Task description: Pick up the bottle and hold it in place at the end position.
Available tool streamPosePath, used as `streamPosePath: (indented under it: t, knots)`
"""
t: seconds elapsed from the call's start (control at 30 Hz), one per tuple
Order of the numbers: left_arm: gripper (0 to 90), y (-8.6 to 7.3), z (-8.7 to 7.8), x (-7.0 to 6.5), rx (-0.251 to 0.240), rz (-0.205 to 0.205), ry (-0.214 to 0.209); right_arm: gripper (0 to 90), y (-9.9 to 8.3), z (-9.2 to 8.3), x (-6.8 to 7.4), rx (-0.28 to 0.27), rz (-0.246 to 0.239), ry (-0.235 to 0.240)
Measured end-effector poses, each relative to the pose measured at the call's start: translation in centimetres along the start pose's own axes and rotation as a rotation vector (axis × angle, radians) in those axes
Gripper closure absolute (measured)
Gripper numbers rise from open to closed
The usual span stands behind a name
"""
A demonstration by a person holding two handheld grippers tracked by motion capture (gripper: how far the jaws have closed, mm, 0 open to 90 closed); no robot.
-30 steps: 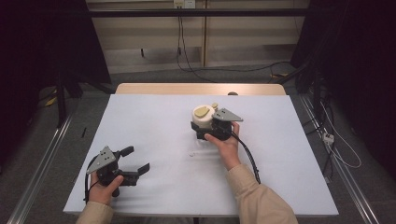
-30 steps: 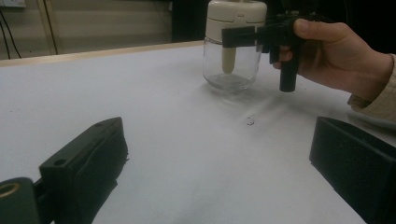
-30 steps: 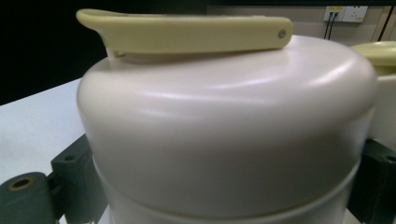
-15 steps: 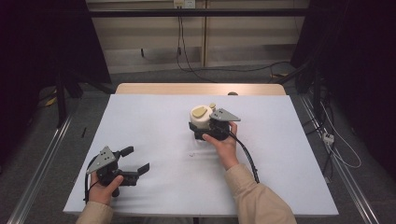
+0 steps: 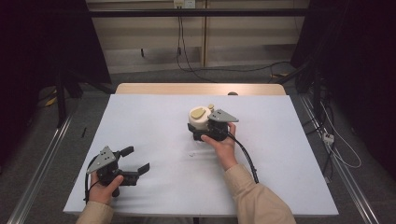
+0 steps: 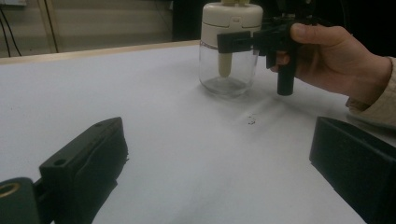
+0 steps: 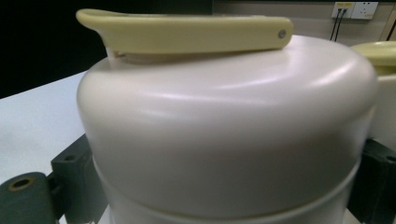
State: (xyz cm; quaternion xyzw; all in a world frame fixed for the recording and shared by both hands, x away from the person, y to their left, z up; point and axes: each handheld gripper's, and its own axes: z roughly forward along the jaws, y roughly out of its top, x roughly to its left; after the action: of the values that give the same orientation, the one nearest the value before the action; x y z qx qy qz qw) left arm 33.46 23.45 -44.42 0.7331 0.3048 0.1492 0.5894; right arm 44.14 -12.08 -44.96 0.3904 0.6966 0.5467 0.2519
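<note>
While the right gripper (image 5: 201, 132) clamps its fingers on the jar (image 5: 200, 120) mid-frame, the left gripper (image 5: 132, 163), fingers apart, idles lower left; lifting likely follows.

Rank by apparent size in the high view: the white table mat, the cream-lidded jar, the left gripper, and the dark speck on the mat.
1. white table mat
2. left gripper and cream-lidded jar: too close to rank, since the right gripper partly covers the jar
3. dark speck
</note>
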Motion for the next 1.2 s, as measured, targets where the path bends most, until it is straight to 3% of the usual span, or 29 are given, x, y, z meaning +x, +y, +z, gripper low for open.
streamPosePath:
  t: [0.67,1.2]
  knots:
    - [3.5,0.1,-0.1,-0.1,-0.001,0.003,0.001,6.6,-0.5,-0.1,0.5,0.024,-0.020,0.006]
    - [3.5,0.1,0.4,-0.4,0.005,0.005,-0.003,6.5,-0.8,-0.9,0.4,0.046,0.012,0.017]
